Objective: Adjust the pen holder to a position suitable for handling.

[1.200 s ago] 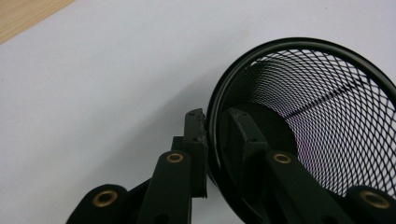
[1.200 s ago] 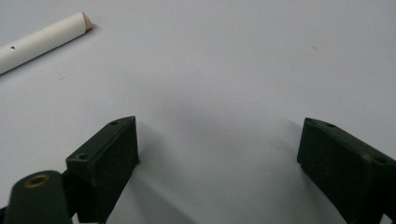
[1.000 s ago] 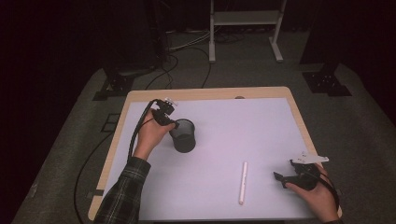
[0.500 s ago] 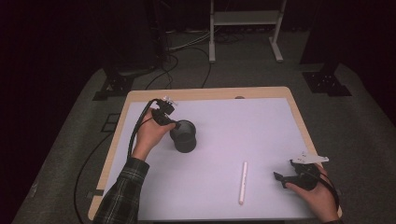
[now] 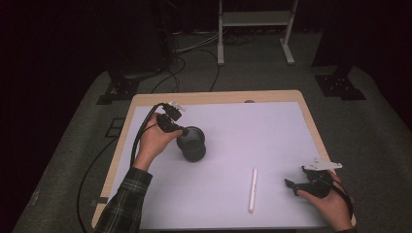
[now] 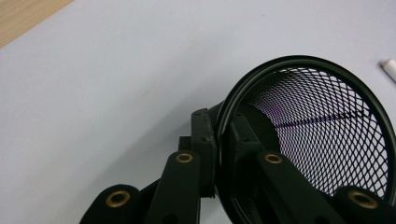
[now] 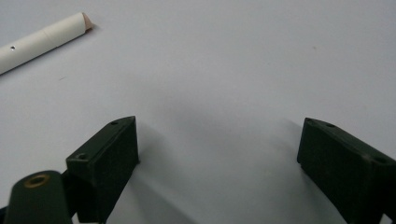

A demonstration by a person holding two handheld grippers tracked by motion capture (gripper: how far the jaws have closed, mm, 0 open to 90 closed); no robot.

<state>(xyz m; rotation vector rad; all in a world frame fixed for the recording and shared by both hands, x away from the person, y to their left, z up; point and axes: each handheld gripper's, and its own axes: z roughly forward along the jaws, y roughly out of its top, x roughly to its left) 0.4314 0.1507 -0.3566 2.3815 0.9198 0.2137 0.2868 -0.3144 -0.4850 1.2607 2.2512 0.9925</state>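
Gripping: your left gripper (image 6: 217,140) is clamped on the rim of the black mesh cup (image 5: 192,144), one jaw inside, one outside; cup tilted, left of centre on the mat.
Right gripper (image 7: 217,158): jaws wide apart, nothing between them, lower right.
Writing: none readable.
Room: white pen (image 5: 252,189) lies apart; bare white mat (image 5: 252,131) between; table edge (image 5: 124,141) near your left hand.

Mesh pen cup (image 5: 192,144): black, fine diamond-grid wire, solid black rim.
Marker (image 5: 252,190): white, tan tip.
Table mat (image 5: 252,131): pale lilac-white, plain.
Table edge (image 5: 214,97): light wood.
Left gripper (image 5: 183,131), right gripper (image 5: 291,185): black; brass-coloured rivets.
Sleeve (image 5: 125,204): dark green plaid.
Floor (image 5: 379,126): grey.
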